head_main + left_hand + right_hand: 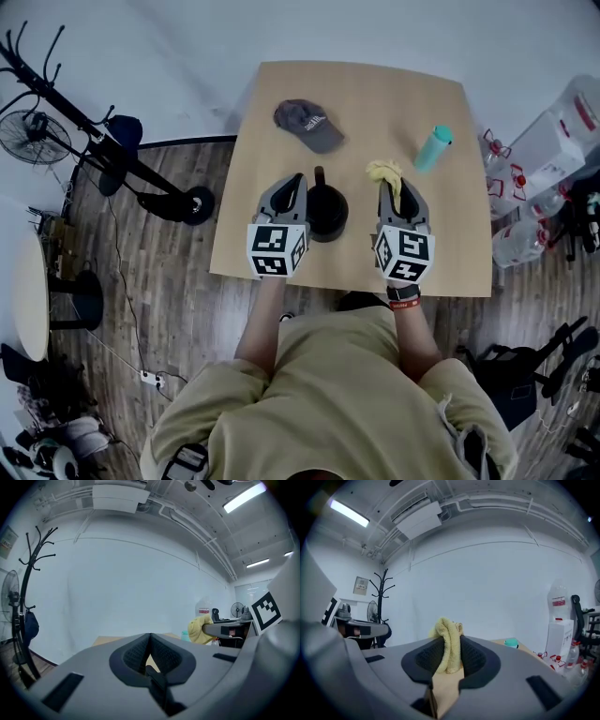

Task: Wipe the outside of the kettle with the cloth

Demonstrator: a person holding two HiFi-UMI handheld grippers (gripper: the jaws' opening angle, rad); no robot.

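Cloth (384,172) sits pinched in right gripper (396,190), left gripper (297,180) closed beside kettle (328,214).

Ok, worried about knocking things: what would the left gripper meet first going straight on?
Probably the grey cap, lying ahead of the left gripper on the table; its height is unclear, so it might pass over.
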